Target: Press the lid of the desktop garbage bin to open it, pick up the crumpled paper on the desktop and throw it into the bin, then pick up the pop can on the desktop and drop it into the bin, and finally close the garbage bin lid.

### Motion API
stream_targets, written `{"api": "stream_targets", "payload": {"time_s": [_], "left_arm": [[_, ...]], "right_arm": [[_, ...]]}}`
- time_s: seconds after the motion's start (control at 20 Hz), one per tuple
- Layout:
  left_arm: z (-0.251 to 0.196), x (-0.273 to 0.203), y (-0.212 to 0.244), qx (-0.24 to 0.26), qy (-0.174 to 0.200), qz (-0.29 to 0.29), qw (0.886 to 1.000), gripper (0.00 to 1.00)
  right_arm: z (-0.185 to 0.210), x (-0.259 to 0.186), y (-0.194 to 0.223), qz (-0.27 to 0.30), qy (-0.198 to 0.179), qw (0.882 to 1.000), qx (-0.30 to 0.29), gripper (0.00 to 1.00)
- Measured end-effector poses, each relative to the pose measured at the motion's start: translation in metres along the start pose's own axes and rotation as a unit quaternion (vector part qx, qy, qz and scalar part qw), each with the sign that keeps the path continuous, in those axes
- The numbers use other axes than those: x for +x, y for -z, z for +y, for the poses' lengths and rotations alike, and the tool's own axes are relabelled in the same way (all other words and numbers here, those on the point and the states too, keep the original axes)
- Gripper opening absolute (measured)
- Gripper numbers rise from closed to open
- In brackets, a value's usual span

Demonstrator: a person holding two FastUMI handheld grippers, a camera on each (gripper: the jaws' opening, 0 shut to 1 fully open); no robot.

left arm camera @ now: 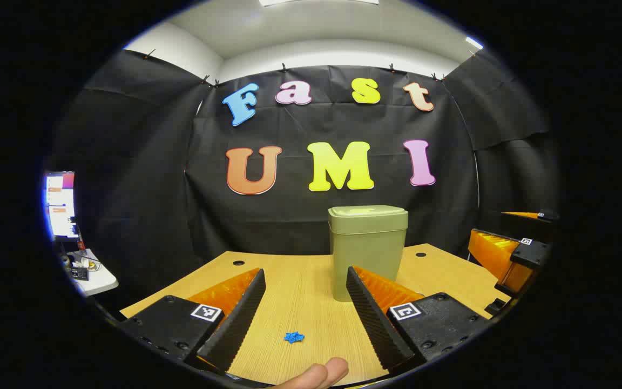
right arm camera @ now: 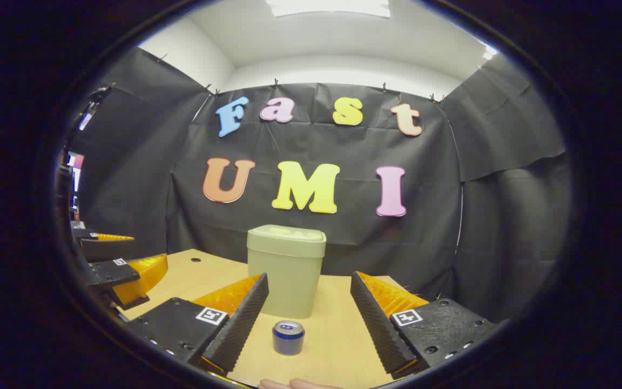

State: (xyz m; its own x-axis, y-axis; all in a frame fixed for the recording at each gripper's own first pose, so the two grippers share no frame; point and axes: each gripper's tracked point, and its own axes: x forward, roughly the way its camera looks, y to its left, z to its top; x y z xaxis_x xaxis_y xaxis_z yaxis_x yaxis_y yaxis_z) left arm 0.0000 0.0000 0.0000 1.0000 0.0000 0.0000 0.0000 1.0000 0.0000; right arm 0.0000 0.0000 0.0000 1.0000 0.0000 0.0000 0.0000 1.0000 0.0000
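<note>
In the left gripper view, the left hand-held gripper (left arm camera: 304, 302) is held above the wooden counter (left arm camera: 300, 292) with its two fingers spread wide and nothing between them. The olive-green desktop garbage bin (left arm camera: 367, 251) is seen standing upright on the counter ahead, slightly to the right of the gap between the fingers, with its lid (left arm camera: 367, 218) lying flat and closed. A small piece of crumpled blue paper (left arm camera: 293, 337) is seen on the counter below the gap, nearer than the bin and well apart from it. A fingertip (left arm camera: 319, 374) of the person is seen at the lower edge. The right hand-held gripper (left arm camera: 511, 254) is seen at the right edge of that view, beside the counter. In the right gripper view, the right hand-held gripper (right arm camera: 309, 308) is likewise held with its fingers wide apart and empty. The pop can (right arm camera: 288, 337) is seen standing upright on the counter between the fingers, untouched by either, just in front of the bin (right arm camera: 286, 270). The left hand-held gripper (right arm camera: 122, 270) is seen at the left edge, over the counter's near corner. A lit screen (left arm camera: 60, 205) is seen at the far left of the left gripper view.
</note>
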Motion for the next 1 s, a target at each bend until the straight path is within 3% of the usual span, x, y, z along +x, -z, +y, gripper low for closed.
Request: {"api": "stream_targets", "payload": {"time_s": [0.15,0.4,1.0], "left_arm": [[0.004,0.001,0.002,-0.002,-0.008,0.002,1.000,0.97],[0.004,0.004,0.009,-0.003,-0.011,0.011,1.000,0.97],[-0.001,0.009,0.015,0.007,-0.010,0.017,1.000,0.97]], "right_arm": [[0.011,-0.004,-0.002,-0.010,-0.022,1.000,0.005,0.98],[0.007,-0.003,0.012,-0.005,-0.012,1.000,-0.017,0.95],[-0.006,0.010,0.032,0.031,-0.006,0.999,0.029,0.95]]}}
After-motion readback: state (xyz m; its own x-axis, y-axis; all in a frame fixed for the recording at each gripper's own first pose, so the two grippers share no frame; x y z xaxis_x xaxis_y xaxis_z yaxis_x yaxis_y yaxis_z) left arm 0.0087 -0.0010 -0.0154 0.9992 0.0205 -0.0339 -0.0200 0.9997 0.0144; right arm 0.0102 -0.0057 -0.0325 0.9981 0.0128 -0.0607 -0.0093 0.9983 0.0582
